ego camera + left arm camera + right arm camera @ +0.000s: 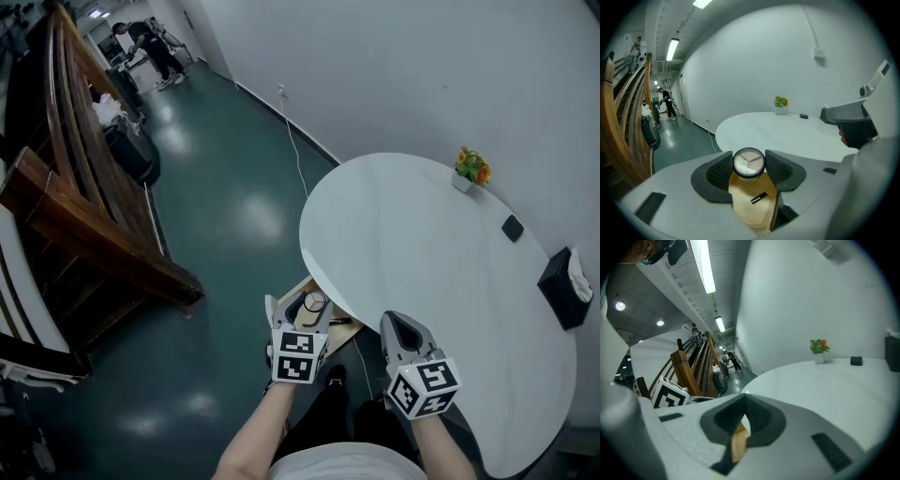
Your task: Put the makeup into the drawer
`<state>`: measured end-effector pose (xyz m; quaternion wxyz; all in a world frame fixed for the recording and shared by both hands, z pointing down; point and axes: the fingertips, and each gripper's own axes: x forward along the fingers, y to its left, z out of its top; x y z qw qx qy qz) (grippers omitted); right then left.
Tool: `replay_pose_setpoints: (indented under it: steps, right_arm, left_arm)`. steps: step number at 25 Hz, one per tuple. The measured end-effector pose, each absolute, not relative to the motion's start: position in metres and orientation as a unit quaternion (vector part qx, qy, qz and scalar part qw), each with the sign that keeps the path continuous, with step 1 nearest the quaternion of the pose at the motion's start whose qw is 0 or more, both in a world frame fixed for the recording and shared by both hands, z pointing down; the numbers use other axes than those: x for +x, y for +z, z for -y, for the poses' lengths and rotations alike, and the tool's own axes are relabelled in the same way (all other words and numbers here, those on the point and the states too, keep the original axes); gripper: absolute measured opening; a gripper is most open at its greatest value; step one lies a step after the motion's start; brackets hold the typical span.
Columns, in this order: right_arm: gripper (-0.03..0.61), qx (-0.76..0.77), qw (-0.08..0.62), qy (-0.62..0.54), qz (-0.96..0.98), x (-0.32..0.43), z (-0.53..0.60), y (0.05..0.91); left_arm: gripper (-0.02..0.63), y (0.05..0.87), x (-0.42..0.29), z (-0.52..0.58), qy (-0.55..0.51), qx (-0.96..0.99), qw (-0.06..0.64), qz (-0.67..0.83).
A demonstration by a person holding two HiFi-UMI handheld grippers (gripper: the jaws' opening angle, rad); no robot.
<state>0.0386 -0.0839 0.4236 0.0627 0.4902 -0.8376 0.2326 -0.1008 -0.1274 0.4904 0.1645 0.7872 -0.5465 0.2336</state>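
Pale matt wooden drawer [751, 213], smooth white table [427, 267]

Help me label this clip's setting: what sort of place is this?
Likely an office-type building's hallway or common area: a long glossy green floor, a wooden staircase, and a white oval table by the wall.

The left gripper [749, 165] clamps a round compact [749, 162] between its pads, above a wooden drawer [752, 213] (a small black tube [758, 198] lies inside).
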Motion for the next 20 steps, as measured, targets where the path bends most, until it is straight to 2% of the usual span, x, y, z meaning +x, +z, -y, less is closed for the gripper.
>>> replay_pose_setpoints:
  steps: [11,20]
  right_arm:
    - [0.002,0.469,0.094,0.245,0.843,-0.029,0.114,0.446]
    - [0.002,0.469,0.109,0.26,0.837,-0.045,0.122,0.463]
  left_arm:
    - [0.221,0.532,-0.156,0.143,0.25,0.78,0.188,0.543]
    - [0.221,0.576,-0.166,0.144,0.281,0.775,0.218,0.523]
